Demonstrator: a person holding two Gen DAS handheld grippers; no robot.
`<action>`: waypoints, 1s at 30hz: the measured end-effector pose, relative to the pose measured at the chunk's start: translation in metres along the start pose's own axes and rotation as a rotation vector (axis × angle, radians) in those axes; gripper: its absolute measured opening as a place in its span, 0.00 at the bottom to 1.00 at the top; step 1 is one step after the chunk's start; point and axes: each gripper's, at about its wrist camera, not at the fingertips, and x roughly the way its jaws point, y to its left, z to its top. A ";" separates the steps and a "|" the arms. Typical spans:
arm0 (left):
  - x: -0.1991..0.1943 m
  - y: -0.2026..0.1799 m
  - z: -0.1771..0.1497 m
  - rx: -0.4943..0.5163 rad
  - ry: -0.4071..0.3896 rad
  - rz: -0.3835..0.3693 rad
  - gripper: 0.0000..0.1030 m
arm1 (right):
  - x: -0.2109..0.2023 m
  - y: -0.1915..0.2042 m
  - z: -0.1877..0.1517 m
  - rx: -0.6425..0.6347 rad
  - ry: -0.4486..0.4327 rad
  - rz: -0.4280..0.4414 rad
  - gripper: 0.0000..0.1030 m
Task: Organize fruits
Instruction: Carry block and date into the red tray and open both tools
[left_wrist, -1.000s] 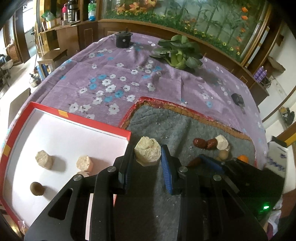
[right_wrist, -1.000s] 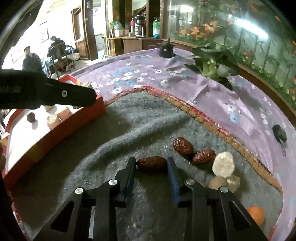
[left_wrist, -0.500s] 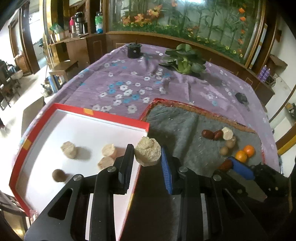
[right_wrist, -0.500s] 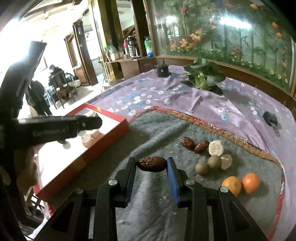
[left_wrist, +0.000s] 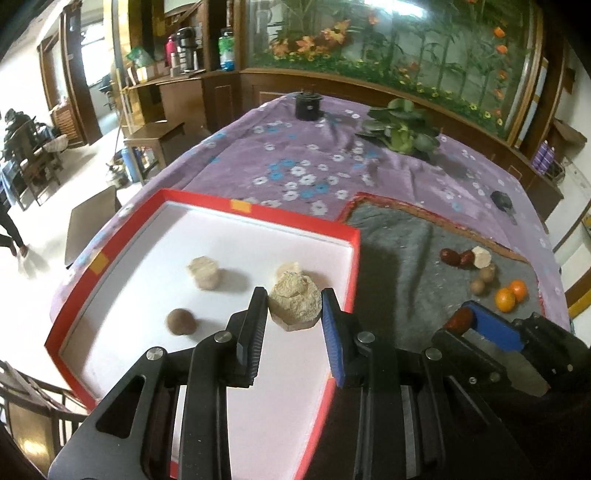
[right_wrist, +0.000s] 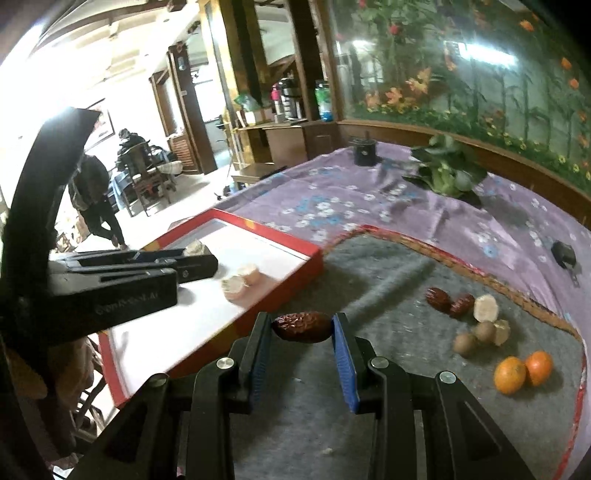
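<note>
My left gripper (left_wrist: 294, 301) is shut on a pale beige fruit chunk (left_wrist: 294, 298) and holds it above the white floor of the red-rimmed tray (left_wrist: 258, 213). Two more beige chunks (left_wrist: 203, 272) and a brown round fruit (left_wrist: 180, 321) lie in the tray. My right gripper (right_wrist: 302, 328) is shut on a dark red date (right_wrist: 302, 327), held above the grey mat (right_wrist: 388, 280) near the tray's right rim (right_wrist: 280, 236). Two dates (right_wrist: 448, 301), a pale chunk (right_wrist: 485, 308), brown round fruits (right_wrist: 476, 338) and two oranges (right_wrist: 522, 371) lie on the mat.
The table has a purple flowered cloth (left_wrist: 295, 166). A leafy green plant (left_wrist: 400, 127) and a black cylinder (left_wrist: 308, 105) stand at the far side. A small dark object (left_wrist: 501, 201) lies right of the mat. The table's left edge drops to the floor.
Both grippers have moved left and up with their loads. The left one has gone from over the mat to over the tray; the right one has come close to the tray's rim.
</note>
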 end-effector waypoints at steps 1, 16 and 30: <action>-0.001 0.004 -0.002 -0.005 0.000 0.002 0.28 | 0.001 0.005 0.002 -0.006 0.001 0.009 0.31; -0.003 0.059 -0.022 -0.090 0.022 0.038 0.28 | 0.023 0.055 0.020 -0.088 0.020 0.005 0.31; 0.008 0.084 -0.033 -0.119 0.056 0.057 0.28 | 0.052 0.077 0.028 -0.137 0.058 0.038 0.31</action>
